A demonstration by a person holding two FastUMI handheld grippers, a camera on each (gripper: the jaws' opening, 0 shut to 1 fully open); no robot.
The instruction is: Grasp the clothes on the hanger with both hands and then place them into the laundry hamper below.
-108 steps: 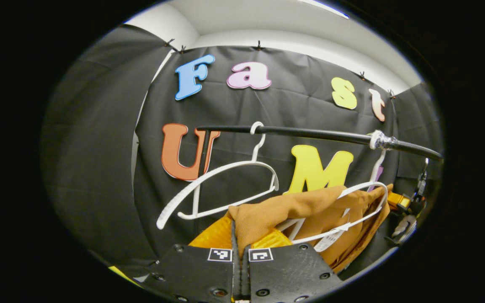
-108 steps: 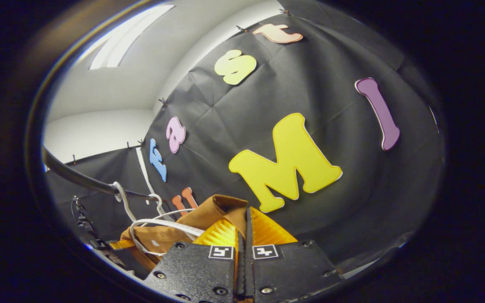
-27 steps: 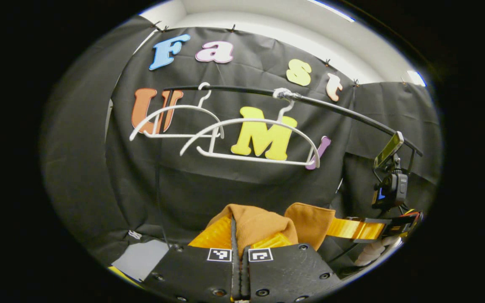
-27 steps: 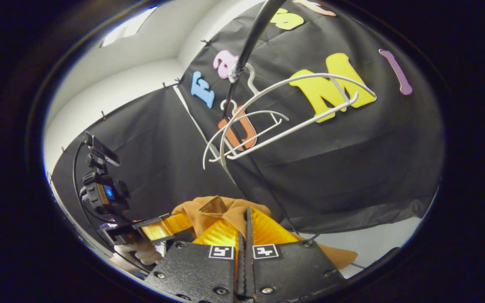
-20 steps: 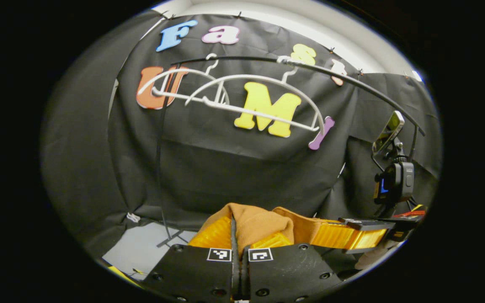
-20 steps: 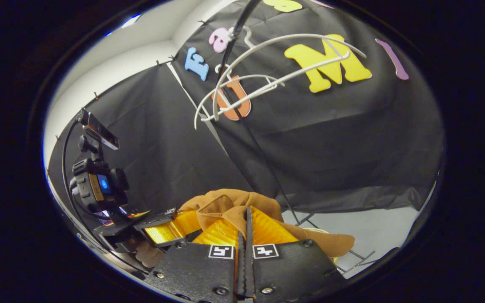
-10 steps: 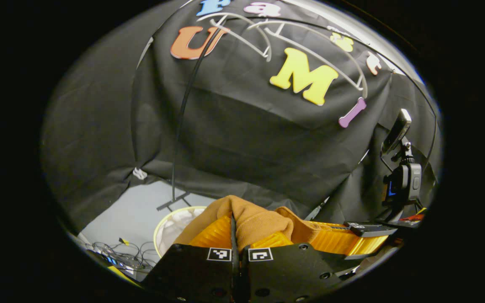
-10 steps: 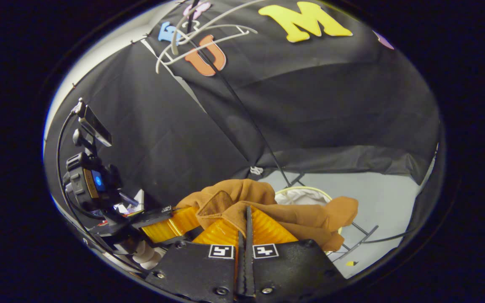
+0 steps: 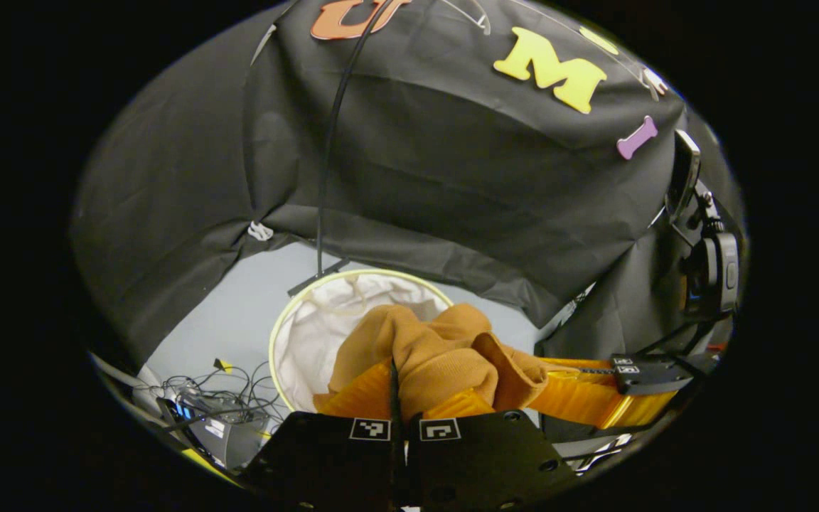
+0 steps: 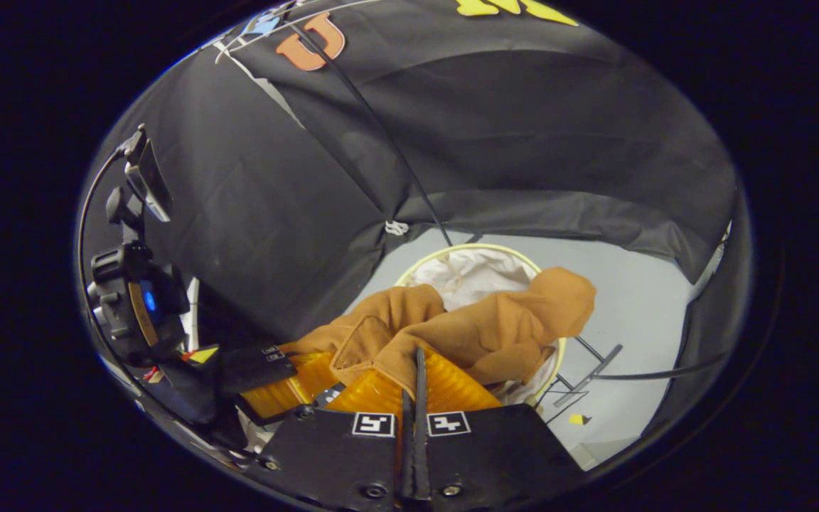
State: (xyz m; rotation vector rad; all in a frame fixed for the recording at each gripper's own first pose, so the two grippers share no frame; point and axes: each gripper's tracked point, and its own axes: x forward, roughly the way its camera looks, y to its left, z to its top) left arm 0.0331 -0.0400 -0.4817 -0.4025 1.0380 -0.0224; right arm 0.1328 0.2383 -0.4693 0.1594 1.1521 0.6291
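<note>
Both tongs are clamped on the brown garment (image 9: pixel 427 348): the left gripper (image 9: pixel 397 398) pinches one bunched fold, the right gripper (image 10: pixel 416 380) another, orange fingers (image 10: pixel 452 387) closed tight on cloth. Just ahead of and below both sits the white-lined laundry hamper (image 9: pixel 285 334) with its pale yellow rim, the garment hanging over its mouth. By my reading this is the carrying-down step; next, lower further and let go together so nothing drapes over the rim. How deep the hamper goes and how much cloth hangs beneath the grippers stay hidden.
</note>
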